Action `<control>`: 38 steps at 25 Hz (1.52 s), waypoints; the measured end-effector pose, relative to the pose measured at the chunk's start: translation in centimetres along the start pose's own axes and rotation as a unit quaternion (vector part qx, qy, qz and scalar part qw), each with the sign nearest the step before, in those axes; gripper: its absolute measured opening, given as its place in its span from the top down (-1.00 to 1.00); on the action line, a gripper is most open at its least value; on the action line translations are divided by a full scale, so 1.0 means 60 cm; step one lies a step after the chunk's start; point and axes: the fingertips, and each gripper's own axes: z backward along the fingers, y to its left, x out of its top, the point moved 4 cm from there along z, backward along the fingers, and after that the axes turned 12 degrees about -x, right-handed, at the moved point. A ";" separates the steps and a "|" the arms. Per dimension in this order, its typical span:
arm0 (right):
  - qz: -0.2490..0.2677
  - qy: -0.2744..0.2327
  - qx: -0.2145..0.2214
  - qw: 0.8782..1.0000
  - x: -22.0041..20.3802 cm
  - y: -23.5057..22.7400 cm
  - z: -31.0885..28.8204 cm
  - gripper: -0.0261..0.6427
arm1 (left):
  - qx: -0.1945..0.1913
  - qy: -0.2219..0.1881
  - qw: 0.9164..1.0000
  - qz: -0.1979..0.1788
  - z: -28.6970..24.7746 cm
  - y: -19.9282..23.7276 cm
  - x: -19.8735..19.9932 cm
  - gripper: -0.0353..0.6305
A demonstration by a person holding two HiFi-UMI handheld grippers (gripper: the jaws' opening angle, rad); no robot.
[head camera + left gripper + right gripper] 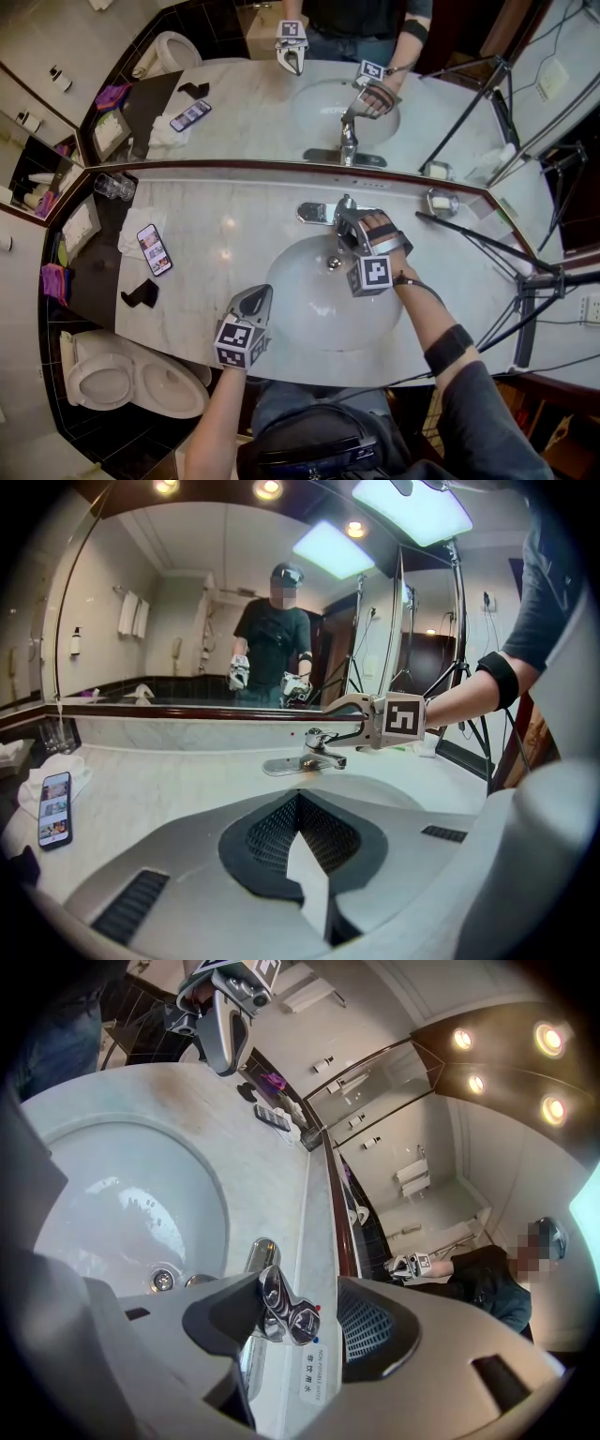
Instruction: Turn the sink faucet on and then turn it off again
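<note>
Faucet [323, 212] lever [286, 1309] sits right between my right gripper's [302, 1290] jaws. They're wide apart, straddling it, not clamped. Lever's length seems to point back at me, with the spout off jaw-left over the basin [122, 1213]. Right hand is clearly the nearer one. Left gripper [298, 803], jaws together and empty, hangs well back across the basin.

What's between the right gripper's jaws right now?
The faucet handle sits inside the open right gripper, its jaws apart around it, as the right gripper view shows.
</note>
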 end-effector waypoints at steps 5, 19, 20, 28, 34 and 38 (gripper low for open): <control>-0.011 0.004 0.008 1.000 -0.003 0.005 0.000 0.11 | -0.001 0.000 1.000 -0.002 -0.002 0.001 0.003 0.91; -0.070 0.024 -0.023 0.997 -0.022 -0.061 -0.018 0.11 | -0.007 -0.001 1.000 -0.005 -0.011 -0.008 0.012 0.91; -0.071 0.024 -0.022 0.997 -0.022 -0.061 -0.018 0.11 | -0.006 -0.001 1.000 -0.005 -0.010 -0.007 0.013 0.91; -0.080 0.036 -0.021 0.996 -0.022 -0.060 -0.018 0.12 | -0.001 -0.006 1.000 -0.008 -0.003 -0.006 0.021 0.91; -0.086 0.055 -0.013 0.995 -0.023 -0.059 0.000 0.12 | -0.008 -0.010 1.000 -0.014 0.003 -0.010 0.032 0.91; -0.089 0.058 -0.020 0.994 -0.010 -0.062 0.037 0.12 | -0.018 -0.012 0.999 -0.024 0.009 -0.011 0.047 0.91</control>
